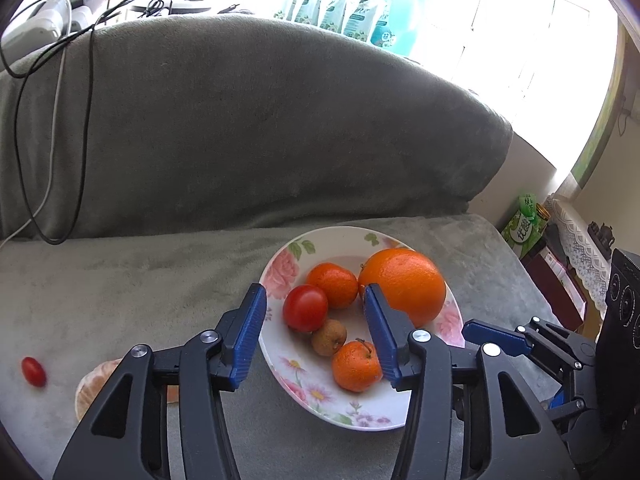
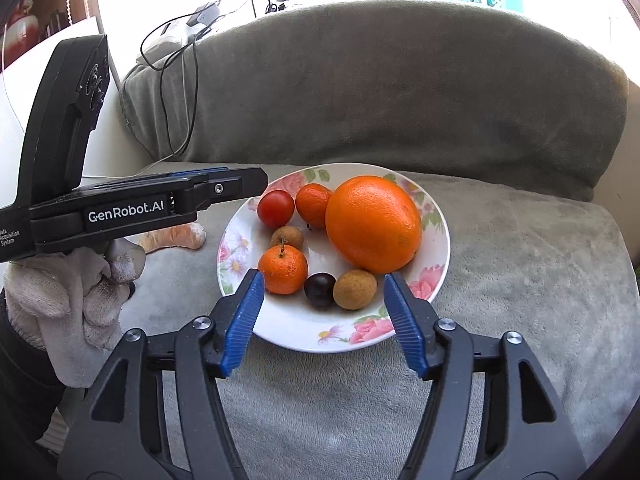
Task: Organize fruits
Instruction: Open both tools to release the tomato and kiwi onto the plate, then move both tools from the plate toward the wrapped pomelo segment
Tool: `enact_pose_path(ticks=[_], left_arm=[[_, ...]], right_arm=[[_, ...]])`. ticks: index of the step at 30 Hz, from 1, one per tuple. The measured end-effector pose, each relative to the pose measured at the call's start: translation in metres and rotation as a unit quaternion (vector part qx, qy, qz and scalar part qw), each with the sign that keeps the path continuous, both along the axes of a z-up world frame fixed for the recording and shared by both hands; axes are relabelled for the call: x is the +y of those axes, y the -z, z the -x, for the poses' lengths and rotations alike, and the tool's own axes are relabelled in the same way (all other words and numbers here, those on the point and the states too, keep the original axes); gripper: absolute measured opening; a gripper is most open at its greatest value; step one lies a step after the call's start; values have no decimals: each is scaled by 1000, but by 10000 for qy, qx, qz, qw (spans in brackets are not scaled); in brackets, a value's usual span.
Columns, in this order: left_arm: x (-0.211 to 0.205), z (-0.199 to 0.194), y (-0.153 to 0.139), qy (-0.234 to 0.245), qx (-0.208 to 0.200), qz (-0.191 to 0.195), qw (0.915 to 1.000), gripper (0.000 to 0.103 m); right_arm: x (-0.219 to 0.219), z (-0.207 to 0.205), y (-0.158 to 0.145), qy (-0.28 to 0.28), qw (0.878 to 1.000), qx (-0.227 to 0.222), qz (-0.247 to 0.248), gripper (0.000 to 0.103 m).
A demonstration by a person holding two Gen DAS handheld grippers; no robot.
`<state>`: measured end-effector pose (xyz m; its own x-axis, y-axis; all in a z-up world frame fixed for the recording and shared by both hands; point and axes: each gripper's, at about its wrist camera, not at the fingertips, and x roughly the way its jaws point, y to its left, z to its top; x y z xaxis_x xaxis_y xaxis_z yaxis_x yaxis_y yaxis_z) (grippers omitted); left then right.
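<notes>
A floral plate (image 1: 280, 356) (image 2: 288, 328) on the grey sofa seat holds a big orange (image 1: 404, 284) (image 2: 374, 224), two mandarins (image 1: 334, 284) (image 2: 283, 270), a red tomato (image 1: 305, 307) (image 2: 275, 208), brown longans (image 1: 329, 337) (image 2: 355, 289) and a dark plum (image 2: 319, 290). My left gripper (image 1: 316, 328) is open and empty over the plate's near left side. My right gripper (image 2: 324, 312) is open and empty at the plate's near rim. A cherry tomato (image 1: 33, 371) and a peeled mandarin (image 1: 92, 384) lie on the seat left of the plate.
The sofa backrest (image 1: 240, 120) rises behind the plate. Cables (image 1: 52, 80) hang over its left end. Boxes and a small table (image 1: 560, 248) stand past the seat's right edge. The gloved hand (image 2: 72, 300) holds the left gripper left of the plate.
</notes>
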<state>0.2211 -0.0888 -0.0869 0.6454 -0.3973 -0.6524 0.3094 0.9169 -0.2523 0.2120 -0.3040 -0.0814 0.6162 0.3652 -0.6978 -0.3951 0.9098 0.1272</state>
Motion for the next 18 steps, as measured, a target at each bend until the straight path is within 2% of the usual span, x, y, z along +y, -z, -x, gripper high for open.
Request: enact_pose_path(ticks=[1,3,5,8,9,11,18], left_arm=[[0,1,-1,-10,-13,15,10000,60],[1,2,-2,-37,-37,47,10000,67],[1,3,-4,-43,-53,64,10000,71],[1,5,-6,-81,-63,-2,9999,74],[1,5,-6,-98,-51,-22,9999,77],[2,6,-8,-115,-78,-9,9999,80],[5,14,-14,-125,-166,-40,9998,80]], right_arm=[[1,1,-1,-13,10000,-9,18,66],[2,2,-1,-37,10000,-31,57,78],[4,4,-3,-60,9999,-80,76,85],[6,7,-5,-89,9998,-123,99,91],[7,7,-5,-108,9998,-136,97,93],[9,9,-7,-137,9997,-156,103,94],[15,13,-11,-252,9994,-215,138,94]])
